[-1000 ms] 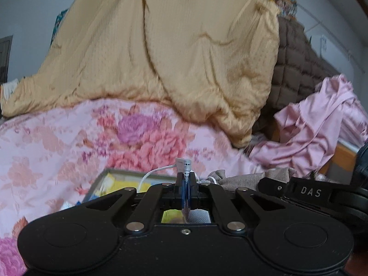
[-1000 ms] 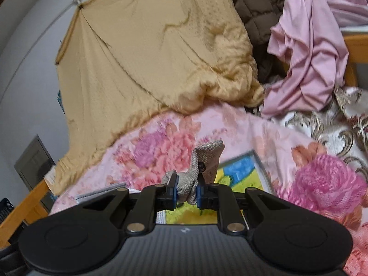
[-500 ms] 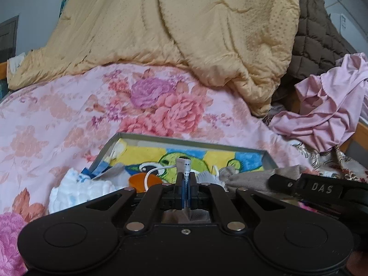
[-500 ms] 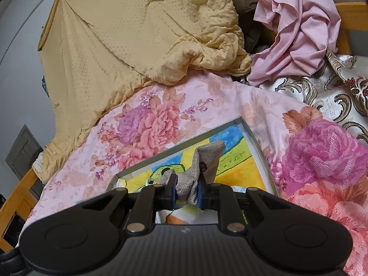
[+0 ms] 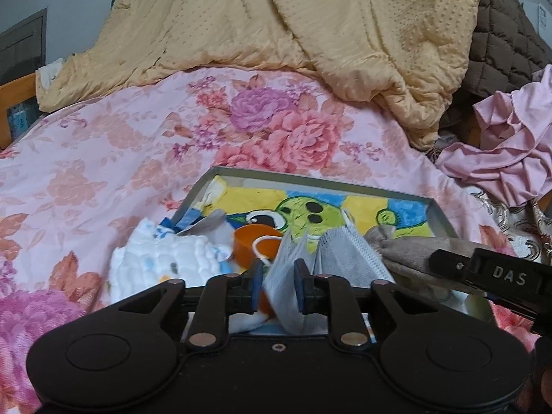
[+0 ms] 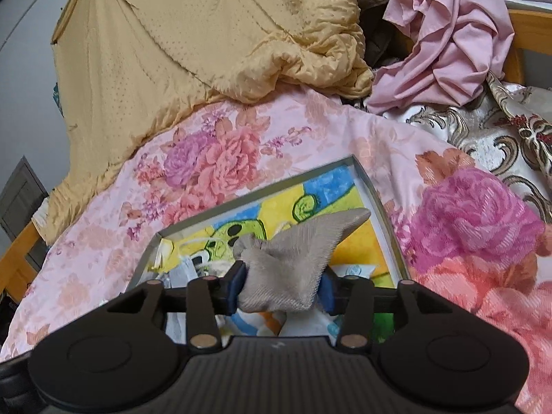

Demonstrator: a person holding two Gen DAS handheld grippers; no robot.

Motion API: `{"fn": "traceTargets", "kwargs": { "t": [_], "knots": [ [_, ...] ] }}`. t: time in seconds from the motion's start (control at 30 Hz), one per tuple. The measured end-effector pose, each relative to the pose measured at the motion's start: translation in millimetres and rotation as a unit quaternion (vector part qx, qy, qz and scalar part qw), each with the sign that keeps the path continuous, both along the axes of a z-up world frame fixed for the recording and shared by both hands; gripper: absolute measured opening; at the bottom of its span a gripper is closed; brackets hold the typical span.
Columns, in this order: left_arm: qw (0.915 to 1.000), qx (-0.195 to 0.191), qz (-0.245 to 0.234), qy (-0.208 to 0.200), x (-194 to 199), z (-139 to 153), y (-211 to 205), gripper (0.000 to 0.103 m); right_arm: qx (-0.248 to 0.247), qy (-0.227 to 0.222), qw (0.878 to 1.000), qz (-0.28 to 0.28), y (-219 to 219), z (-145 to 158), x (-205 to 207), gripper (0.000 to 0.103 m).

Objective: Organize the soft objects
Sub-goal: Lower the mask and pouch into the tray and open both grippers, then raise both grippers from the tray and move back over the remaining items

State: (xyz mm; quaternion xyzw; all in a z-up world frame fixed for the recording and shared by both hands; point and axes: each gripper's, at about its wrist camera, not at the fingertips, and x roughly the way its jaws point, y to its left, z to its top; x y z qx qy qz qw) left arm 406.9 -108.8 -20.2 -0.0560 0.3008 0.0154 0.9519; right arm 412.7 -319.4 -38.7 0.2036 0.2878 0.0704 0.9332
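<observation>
I am at the drop: my left gripper (image 5: 277, 284) opens around the mask (image 5: 339, 255), my right gripper (image 6: 281, 284) opens around the sock (image 6: 293, 258), both over the tray (image 5: 438, 214). Next, I withdraw cleanly.

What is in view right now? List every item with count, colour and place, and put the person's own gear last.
tray: one, grey rim, cartoon print inside, on the floral bedspread.
face mask: one, grey-white, over the tray, between the left gripper's opening pads.
sock: one, beige, over the tray, between the right gripper's opening pads.
washcloth: one, white with blue print, at the tray's left edge.
orange cup: one, orange, in the tray.
floral bedspread: one, pink, covering the bed.
quilt: one, tan, heaped behind.
padded blanket: one, brown, far right.
pink garment: one, crumpled, right.
brocade cloth: one, cream and gold, right.
left gripper: one, black.
right gripper: one, black.
</observation>
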Motion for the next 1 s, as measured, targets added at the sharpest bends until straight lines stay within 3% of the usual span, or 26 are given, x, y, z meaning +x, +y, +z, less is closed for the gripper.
{"fn": "traceTargets", "kwargs": {
  "t": [0.37,0.47,0.53,0.6,0.9,1.0],
  "knots": [
    [0.9994,0.011,0.013,-0.030,-39.0,37.2,12.9,0.050,-0.055,-0.025,0.998,-0.006,5.1,34.4,-45.0,0.076],
    [0.9987,0.014,0.009,-0.048,-54.8,49.2,15.7,0.060,-0.056,-0.041,0.998,-0.013,1.4,48.3,-62.0,0.084],
    [0.9981,0.019,0.008,-0.058,-65.6,57.4,16.5,0.075,-0.057,-0.050,0.997,-0.014,0.2,56.1,-73.8,0.086],
    [0.9971,0.020,0.011,-0.073,-78.5,65.3,18.2,0.080,-0.067,-0.060,0.996,-0.014,0.7,64.1,-87.0,0.088],
    [0.9933,0.016,0.012,-0.114,-131.9,87.8,32.9,0.102,-0.117,-0.122,0.985,-0.013,12.8,95.8,-149.9,0.102],
    [0.9926,-0.003,-0.004,-0.122,-148.5,91.3,40.0,0.102,-0.122,-0.137,0.983,-0.012,18.0,101.9,-168.5,0.103]
  ]
}}
